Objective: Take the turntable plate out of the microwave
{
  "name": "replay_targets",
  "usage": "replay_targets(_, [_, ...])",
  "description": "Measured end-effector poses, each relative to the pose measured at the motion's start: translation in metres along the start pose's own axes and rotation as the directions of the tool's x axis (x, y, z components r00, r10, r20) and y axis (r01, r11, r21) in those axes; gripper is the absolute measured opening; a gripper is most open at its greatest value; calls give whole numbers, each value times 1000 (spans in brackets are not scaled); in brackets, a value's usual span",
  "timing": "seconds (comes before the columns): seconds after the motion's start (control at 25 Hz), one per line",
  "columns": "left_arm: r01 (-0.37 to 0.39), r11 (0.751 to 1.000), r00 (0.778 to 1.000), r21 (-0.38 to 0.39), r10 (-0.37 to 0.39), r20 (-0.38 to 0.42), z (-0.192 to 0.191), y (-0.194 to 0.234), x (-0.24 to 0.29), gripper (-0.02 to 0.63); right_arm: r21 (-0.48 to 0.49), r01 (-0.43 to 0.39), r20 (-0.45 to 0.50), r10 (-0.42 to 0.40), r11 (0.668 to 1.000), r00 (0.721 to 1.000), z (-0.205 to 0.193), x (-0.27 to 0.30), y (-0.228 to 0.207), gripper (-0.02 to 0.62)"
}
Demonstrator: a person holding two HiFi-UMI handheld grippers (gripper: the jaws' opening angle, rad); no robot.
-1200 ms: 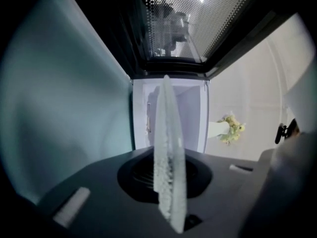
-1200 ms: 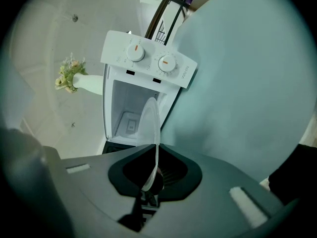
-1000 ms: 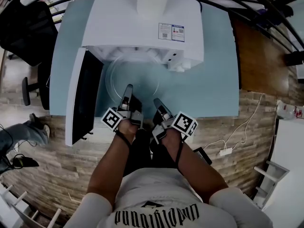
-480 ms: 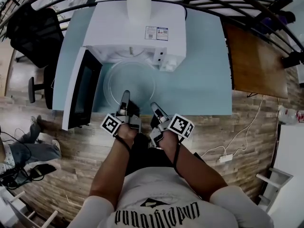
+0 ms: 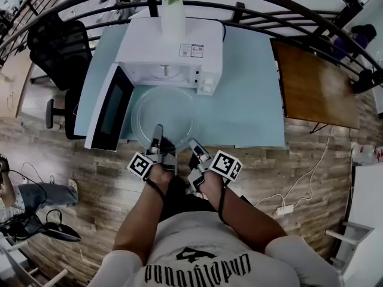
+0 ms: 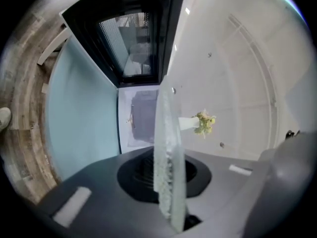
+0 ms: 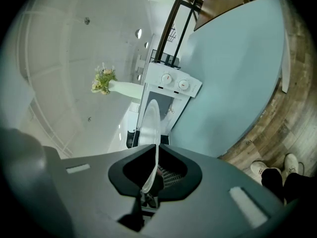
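1. Looking steeply down from the head view, I log the pale blue table (image 5: 251, 100) as the biggest item. It fills the frame from 9 to 3 o'clock over a wood-plank floor (image 5: 317, 178).
2. White microwave (image 5: 173, 52) sits at the table's 12 o'clock end, with its opening facing me.
3. Microwave door (image 5: 111, 109) is swung fully open at the 9 o'clock side of the opening, its dark window showing.
4. Clear glass turntable plate (image 5: 164, 112) is out of the cavity. It lies at 6 o'clock from the microwave's mouth, over the table's near half and just right of the open door. Both gripper views catch it edge-on, (image 6: 166, 133) and (image 7: 148, 128).
5. White vase (image 5: 172, 14) with pale flowers stands on the microwave's top at 12 o'clock. It also shows in the left gripper view (image 6: 190, 124).
6. Left gripper (image 5: 157, 133) is on the plate's rim at about 6 o'clock. Its own view shows the jaws drawn nearly together and clamped on the glass edge (image 6: 171, 202), with no gap beside it.
7. Right gripper (image 5: 195, 145) is on the rim at about 5 o'clock, just beside the left one. Its jaws are likewise nearly closed and pinch the thin rim (image 7: 148, 182).
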State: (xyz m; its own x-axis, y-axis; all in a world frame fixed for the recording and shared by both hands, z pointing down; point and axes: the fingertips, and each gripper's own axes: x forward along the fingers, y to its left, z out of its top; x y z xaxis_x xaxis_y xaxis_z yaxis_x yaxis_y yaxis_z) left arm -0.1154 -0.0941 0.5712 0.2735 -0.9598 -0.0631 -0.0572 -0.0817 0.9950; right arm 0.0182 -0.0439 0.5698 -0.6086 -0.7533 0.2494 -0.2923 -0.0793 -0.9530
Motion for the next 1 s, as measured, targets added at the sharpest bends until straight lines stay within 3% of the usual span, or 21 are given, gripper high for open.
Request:
replay_targets(0.6, [16, 1000, 1000, 0, -16, -25, -3, -59, -68, 75, -29, -59, -4, 59, 998, 998, -49, -60, 49, 21])
replay_targets(1.0, [39, 999, 995, -31, -41, -95, 22, -71, -110, 75, -49, -53, 70, 57, 997, 996, -104, -74, 72, 23])
